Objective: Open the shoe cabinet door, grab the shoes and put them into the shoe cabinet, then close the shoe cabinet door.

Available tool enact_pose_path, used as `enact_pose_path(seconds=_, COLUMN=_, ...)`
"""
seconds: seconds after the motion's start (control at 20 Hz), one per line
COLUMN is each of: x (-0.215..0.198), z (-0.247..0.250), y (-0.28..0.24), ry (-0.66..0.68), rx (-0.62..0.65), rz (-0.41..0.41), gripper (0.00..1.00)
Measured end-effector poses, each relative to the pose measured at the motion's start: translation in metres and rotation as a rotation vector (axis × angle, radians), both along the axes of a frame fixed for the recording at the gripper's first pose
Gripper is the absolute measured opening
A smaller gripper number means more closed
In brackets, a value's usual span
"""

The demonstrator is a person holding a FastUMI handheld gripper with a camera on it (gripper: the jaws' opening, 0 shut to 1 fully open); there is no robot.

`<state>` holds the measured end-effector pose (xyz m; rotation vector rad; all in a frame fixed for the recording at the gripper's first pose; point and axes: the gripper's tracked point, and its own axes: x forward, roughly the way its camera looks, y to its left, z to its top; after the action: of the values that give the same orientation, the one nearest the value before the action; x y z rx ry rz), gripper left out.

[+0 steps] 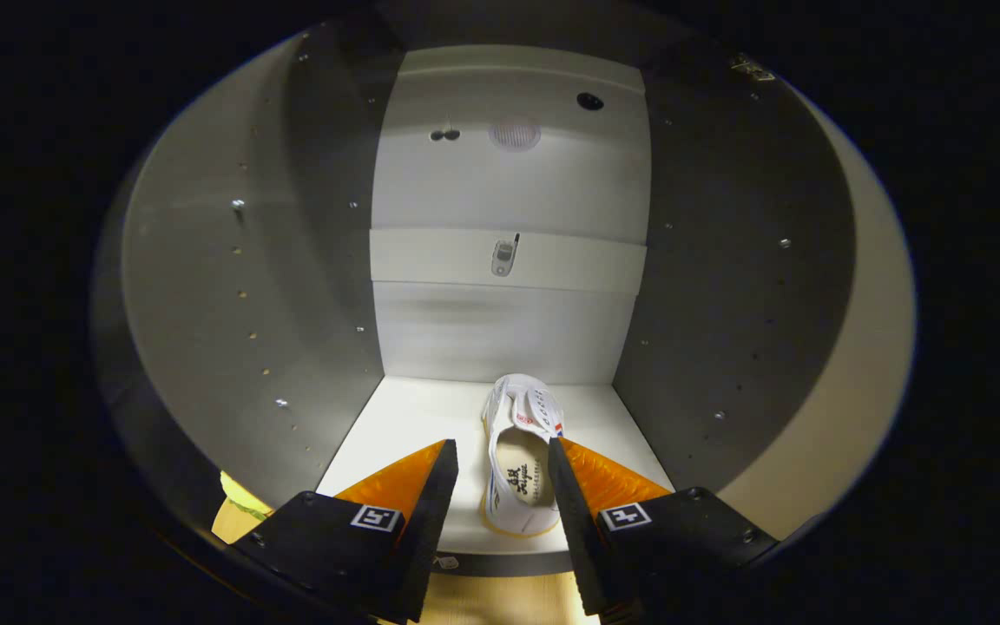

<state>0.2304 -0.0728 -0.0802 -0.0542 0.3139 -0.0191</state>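
Your gripper (pixel 503 486) stands with its fingers apart, and the shoe (pixel 519 456) lies between them on the cabinet (pixel 187 286) floor, heel near the front edge, toe pointing straight in toward the back wall; the left finger is clear of it, the right looks close or touching, I cannot tell which. Bare floor lies to the shoe's left and ahead of its toe, with a shelf (pixel 430 258) well above, so you likely have room to back straight out.
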Motion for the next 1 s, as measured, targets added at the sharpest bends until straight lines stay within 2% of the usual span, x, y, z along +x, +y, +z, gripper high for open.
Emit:
enact_pose_path(seconds=0.3, x=-0.103, z=0.039, y=0.011, ry=-0.063, rx=0.047, rz=0.006, gripper=0.68)
enact_pose_path(seconds=0.7, x=-0.237, z=0.085, y=0.011, ry=-0.175, rx=0.115, rz=0.013, gripper=0.94)
enact_pose_path(seconds=1.0, x=-0.324, z=0.108, y=-0.036, ry=-0.251, rx=0.165, rz=-0.08, gripper=0.97)
